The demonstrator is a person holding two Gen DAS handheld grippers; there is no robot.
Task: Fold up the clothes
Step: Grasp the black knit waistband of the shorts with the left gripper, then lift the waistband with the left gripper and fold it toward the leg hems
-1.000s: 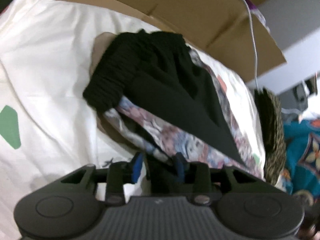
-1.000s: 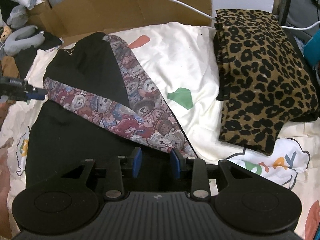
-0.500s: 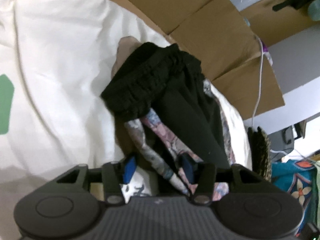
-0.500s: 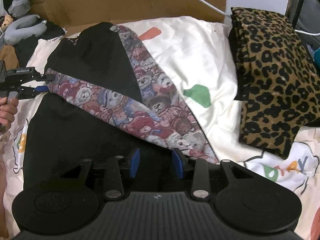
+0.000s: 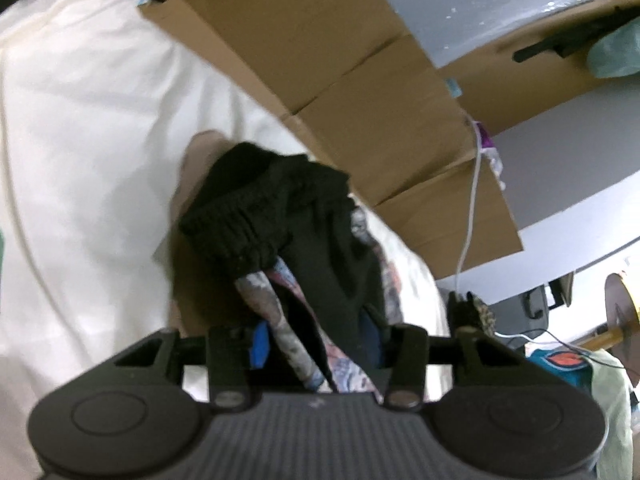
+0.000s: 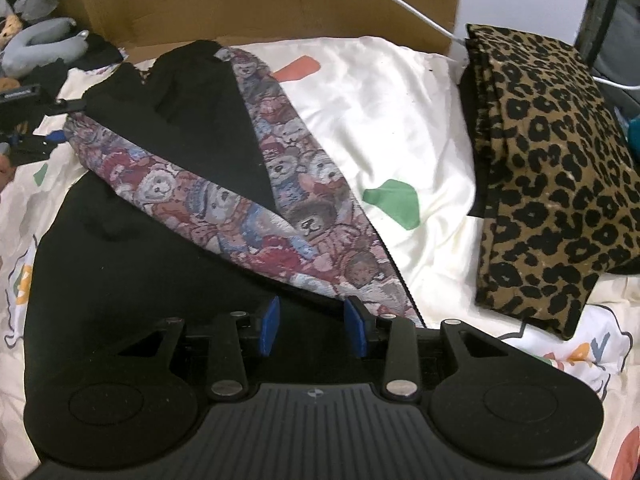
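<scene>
Bear-print jacket point(image 6: 224, 204) mid-frame, sleeve between closing left gripper point(image 5: 316, 344) pads; right gripper point(image 6: 312, 326) spread, over hem.

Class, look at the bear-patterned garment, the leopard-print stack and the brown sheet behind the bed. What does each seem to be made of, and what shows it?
Bear-patterned garment: probably woven, tapestry-like cloth, matte, its picture grainy; black lining.
Leopard-print stack: soft matte fabric, apparently; folded layers show at its edge.
Brown sheet: cardboard, dull brown with straight creases.
</scene>
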